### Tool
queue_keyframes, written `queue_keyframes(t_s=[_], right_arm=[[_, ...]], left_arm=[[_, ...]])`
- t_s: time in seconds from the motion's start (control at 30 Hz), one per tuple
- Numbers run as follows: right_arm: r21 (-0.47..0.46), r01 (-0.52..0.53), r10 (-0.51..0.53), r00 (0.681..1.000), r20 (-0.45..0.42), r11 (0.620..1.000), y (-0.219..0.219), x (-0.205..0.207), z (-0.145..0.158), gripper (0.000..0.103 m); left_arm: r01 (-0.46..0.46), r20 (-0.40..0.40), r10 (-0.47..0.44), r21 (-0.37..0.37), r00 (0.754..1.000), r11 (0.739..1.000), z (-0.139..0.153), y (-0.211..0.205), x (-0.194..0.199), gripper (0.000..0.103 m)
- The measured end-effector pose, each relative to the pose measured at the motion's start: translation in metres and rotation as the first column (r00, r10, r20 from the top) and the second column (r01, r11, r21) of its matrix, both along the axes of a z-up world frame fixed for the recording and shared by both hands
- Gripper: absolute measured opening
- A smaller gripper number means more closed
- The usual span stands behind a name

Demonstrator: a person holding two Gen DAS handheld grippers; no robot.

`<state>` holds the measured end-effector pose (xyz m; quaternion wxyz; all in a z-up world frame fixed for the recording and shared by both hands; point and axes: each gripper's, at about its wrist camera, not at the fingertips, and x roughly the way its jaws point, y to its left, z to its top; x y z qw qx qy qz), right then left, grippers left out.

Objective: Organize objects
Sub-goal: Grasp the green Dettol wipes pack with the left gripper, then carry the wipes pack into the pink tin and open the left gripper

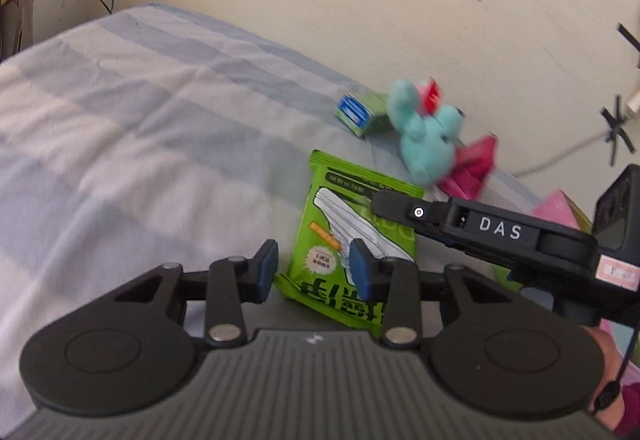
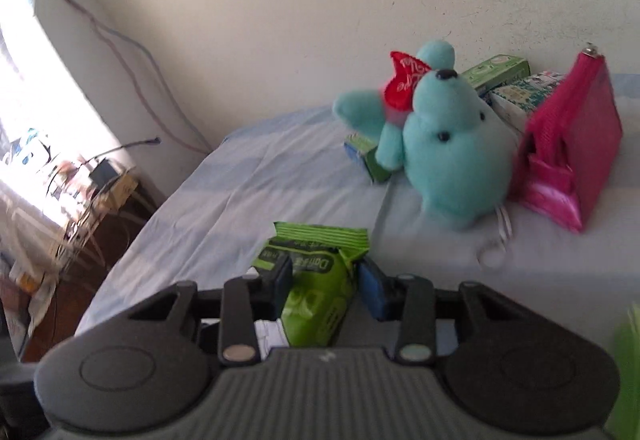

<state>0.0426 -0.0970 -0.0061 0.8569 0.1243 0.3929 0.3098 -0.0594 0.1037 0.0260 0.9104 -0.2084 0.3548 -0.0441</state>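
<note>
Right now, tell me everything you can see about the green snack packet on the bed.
The green snack packet is a crinkly foil-look pouch with crimped ends, white printing and a winged-shoe picture. It lies on the blue checked bedsheet, in front of the teal plush toy. The right gripper fingers pinch it from both sides, creasing it; the left gripper frames its near end.

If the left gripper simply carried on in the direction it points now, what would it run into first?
The left gripper would meet the green snack packet first: it lies on the bed directly ahead, partly between the fingertips. The right gripper already reaches over the packet's far end. Depth is hard to judge.
</note>
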Motion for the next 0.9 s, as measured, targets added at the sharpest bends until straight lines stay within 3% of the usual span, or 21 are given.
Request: queue_keyframes(t_s=[0.2,0.3,0.43,0.5,0.6,0.73,0.77,0.83,0.9], right_arm=[[0.045,-0.04,0.041,0.999,-0.034,0.998,-0.053,-0.064,0.001,0.037],[0.016,-0.061,0.061,0.998,-0.001,0.998,-0.073,-0.095,0.008,0.044],[0.0,-0.024,0.024,0.999,0.037,1.0,-0.102,-0.124,0.015,0.05],[0.008,-0.021,0.02,0.998,0.062,1.0,-0.116,-0.139,0.016,0.062],[-0.076,-0.075,0.086,0.985,0.147,0.994,-0.114,-0.166,0.018,0.08],[-0.171,-0.159,0.194,0.958,0.213,0.972,-0.094,-0.192,0.016,0.089],[-0.187,-0.175,0.213,0.955,0.208,0.967,-0.087,-0.193,0.013,0.092],[-0.214,-0.199,0.24,0.952,0.188,0.957,-0.073,-0.192,0.005,0.088],[-0.245,-0.192,0.248,0.943,0.223,0.95,-0.062,-0.193,0.003,0.081]], left_arm=[[0.107,0.003,-0.107,-0.032,0.994,0.994,-0.005,-0.029,-0.066,0.042],[0.178,0.003,-0.178,-0.039,0.984,0.983,-0.004,-0.04,-0.082,0.043],[0.096,0.022,-0.095,-0.028,0.995,0.995,0.002,-0.028,-0.083,0.046],[0.076,0.022,-0.075,-0.047,0.997,0.996,0.006,-0.022,-0.077,0.046],[0.129,0.019,-0.129,0.002,0.992,0.992,0.008,-0.038,-0.072,0.045],[0.207,0.004,-0.208,0.071,0.978,0.976,-0.006,-0.068,-0.061,0.047],[0.218,0.019,-0.22,0.052,0.975,0.974,-0.008,-0.069,-0.062,0.046],[0.221,0.004,-0.222,0.047,0.975,0.974,-0.007,-0.075,-0.062,0.046],[0.219,0.006,-0.221,0.093,0.975,0.971,-0.001,-0.084,-0.065,0.046]])
